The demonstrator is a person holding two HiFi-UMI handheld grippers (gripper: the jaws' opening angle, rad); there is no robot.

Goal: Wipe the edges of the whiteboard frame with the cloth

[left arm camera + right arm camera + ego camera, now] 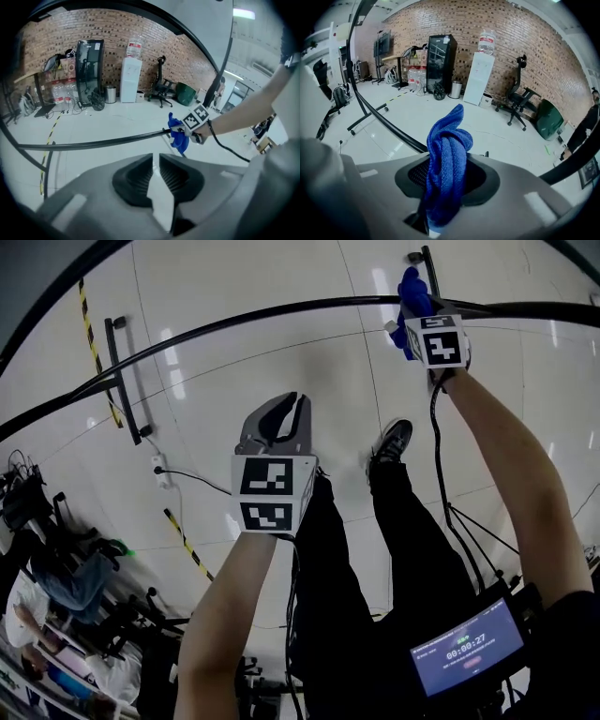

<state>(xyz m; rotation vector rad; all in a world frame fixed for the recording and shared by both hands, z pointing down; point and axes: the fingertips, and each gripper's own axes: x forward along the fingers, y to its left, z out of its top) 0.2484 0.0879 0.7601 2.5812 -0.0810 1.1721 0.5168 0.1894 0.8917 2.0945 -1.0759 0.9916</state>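
Head view: floor (281, 362) open around frame (281, 313) bar. Right gripper (413, 304) clamps cloth (410, 282) at that bar; left gripper (278, 418) shut, empty, near it. Left gripper view alone shows cloth-bar contact.

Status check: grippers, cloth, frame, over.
Right gripper shut on cloth. Left gripper shut, empty. Cloth at frame edge. Nothing blocking.

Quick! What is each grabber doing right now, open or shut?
Left gripper: shut, holding nothing.
Right gripper: shut on the blue cloth.
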